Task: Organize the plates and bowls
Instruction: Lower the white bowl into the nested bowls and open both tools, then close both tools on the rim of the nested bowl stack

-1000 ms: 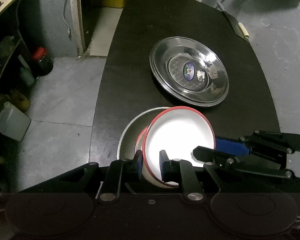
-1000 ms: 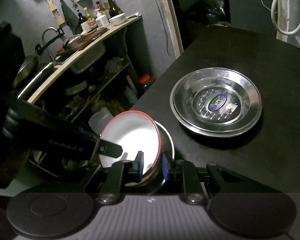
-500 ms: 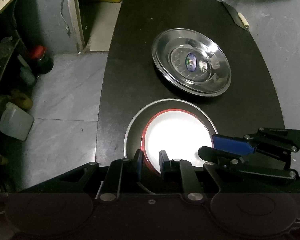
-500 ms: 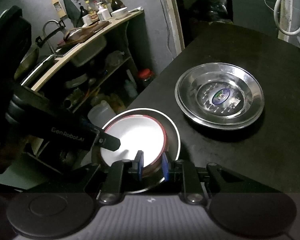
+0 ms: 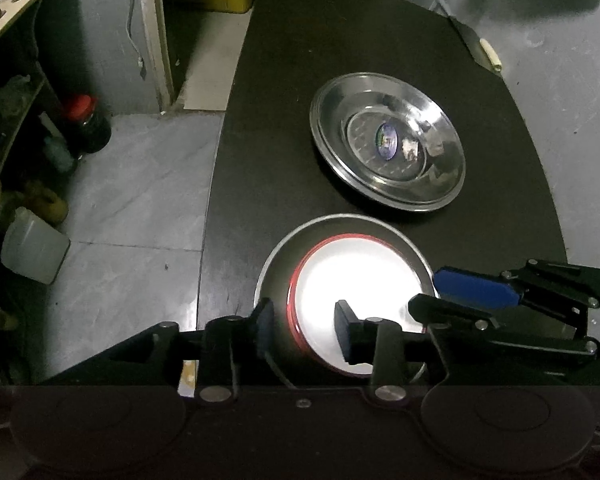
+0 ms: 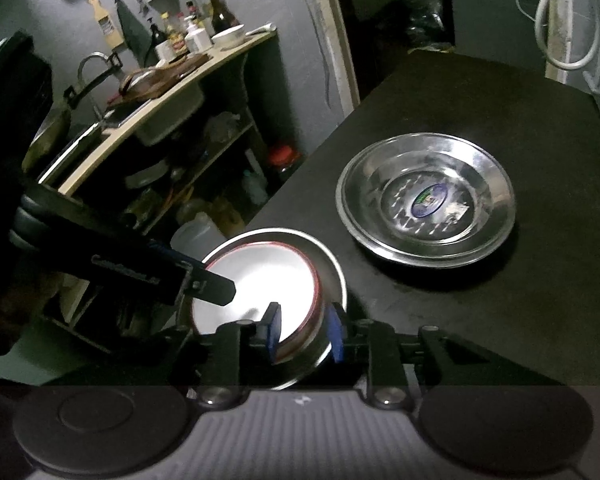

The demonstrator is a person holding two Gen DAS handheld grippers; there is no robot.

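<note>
A black table (image 5: 300,80) is seen filling most of both views, with grey floor tiles (image 5: 140,184) beside it and a cluttered counter with sink (image 6: 156,108) beyond its edge. On the far part of the table a wide steel plate (image 5: 387,154) is set flat, a small oval sticker (image 5: 386,141) being noted at its centre; the same steel plate (image 6: 426,200) is recorded well apart from the nearer dishes in the right wrist view. Near the table's edge a shallow steel dish (image 5: 340,226) is placed, and inside it a white bowl with a red rim (image 5: 352,284) is seated upright, brightly lit. The left gripper (image 5: 303,330) is held with its jaws apart, one finger outside the bowl's red rim and the other over its white interior, so the rim is straddled with a visible gap and nothing is clamped. The right gripper (image 6: 305,330) is likewise spread part-way, the white bowl's (image 6: 260,280) rim and wall being bracketed between its blue pads (image 6: 335,336); whether the pads are touching the bowl cannot be told. The steel dish (image 6: 332,264) is seen ringing the bowl. A red-capped jar (image 5: 86,120) and a pale plastic jug (image 5: 34,245) are noted on the floor
</note>
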